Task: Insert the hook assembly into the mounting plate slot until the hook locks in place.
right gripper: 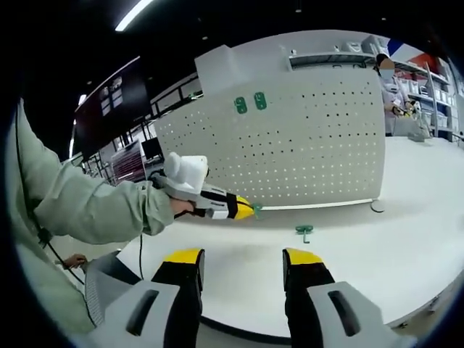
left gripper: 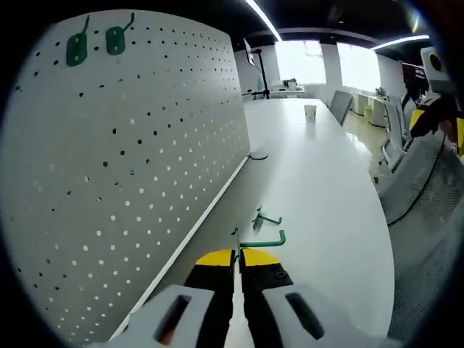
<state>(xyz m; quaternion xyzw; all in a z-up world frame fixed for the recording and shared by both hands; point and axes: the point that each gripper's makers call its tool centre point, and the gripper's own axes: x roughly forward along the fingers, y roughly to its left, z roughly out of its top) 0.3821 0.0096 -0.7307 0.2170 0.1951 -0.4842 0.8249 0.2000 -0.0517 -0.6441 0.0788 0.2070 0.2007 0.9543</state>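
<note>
The white pegboard (left gripper: pixel 130 167) stands along the left of the left gripper view, with two green hook plates (left gripper: pixel 76 47) mounted near its top corner. My left gripper (left gripper: pixel 238 255) is shut on a green hook (left gripper: pixel 262 238), held low over the table a short way from the board's foot. A second green hook (left gripper: pixel 265 217) lies on the table just beyond it. In the right gripper view the left gripper (right gripper: pixel 245 209) hovers before the pegboard (right gripper: pixel 319 145) with the held hook (right gripper: pixel 257 211) at its tip. The loose hook (right gripper: pixel 304 230) lies right of it. My right gripper (right gripper: pixel 243 262) is open and holds nothing.
The white table (left gripper: pixel 319 188) runs far back, with a small cup (left gripper: pixel 310 112) on it. A dark curved piece (left gripper: pixel 257 156) lies by the board's base. A mesh chair (left gripper: pixel 428 210) stands at the right. A person (right gripper: pixel 391 94) stands behind the board's far end.
</note>
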